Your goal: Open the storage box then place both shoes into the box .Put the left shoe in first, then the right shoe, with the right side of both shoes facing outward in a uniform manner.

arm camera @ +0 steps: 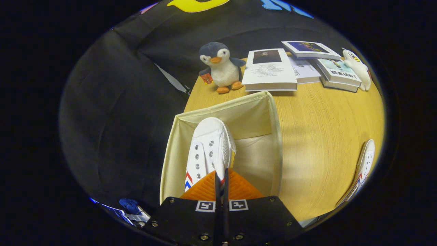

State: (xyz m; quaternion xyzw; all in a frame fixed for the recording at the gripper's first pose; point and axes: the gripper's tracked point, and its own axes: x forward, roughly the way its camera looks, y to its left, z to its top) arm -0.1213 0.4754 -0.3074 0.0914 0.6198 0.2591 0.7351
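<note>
Fingers [221, 179] clamp white shoe [209, 147] inside box [276, 136].

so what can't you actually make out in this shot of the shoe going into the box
- Heel of the held shoe, gripper view: hidden behind the gripper, whose fingers are closed on it.
- Floor of the storage box: mostly covered by that shoe.
- Second shoe on the table: badly stretched, so which side faces up is unclear.
- Book text: too small.
</note>
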